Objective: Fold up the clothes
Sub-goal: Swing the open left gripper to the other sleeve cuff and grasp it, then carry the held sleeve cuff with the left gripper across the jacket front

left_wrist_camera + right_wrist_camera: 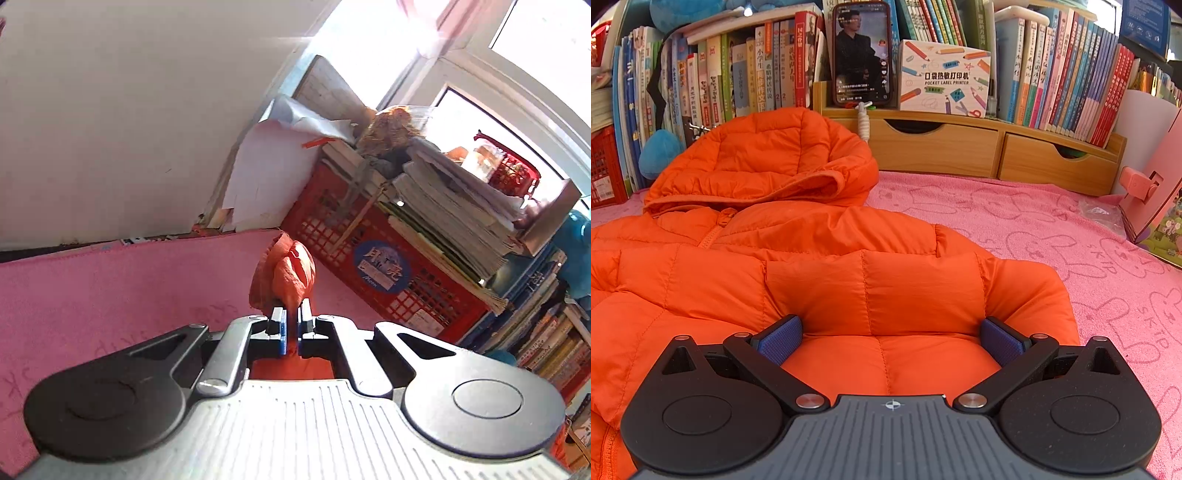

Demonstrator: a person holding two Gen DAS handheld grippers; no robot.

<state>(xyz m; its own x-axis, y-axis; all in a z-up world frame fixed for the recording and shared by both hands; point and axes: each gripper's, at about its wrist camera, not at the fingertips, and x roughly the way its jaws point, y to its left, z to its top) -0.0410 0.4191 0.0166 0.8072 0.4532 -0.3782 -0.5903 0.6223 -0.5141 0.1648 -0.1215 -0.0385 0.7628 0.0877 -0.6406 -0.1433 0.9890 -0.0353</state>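
Left hand-held gripper (291,325) clamped on orange jacket (827,258) fold; right hand-held gripper (891,341) apart astride sleeve; puffy, slippery; pinch seams

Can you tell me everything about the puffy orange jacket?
The puffy orange quilted jacket has a hood, stitched padded squares and a zipper that looks closed up to the neck. Its fabric looks thin, smooth and slightly shiny. It lies spread out on the pink bunny-print towel, hood pointing toward the bookshelf. The right gripper is open, its blue pads on either side of a padded section. The left gripper is shut on a bunched bit of the orange fabric.
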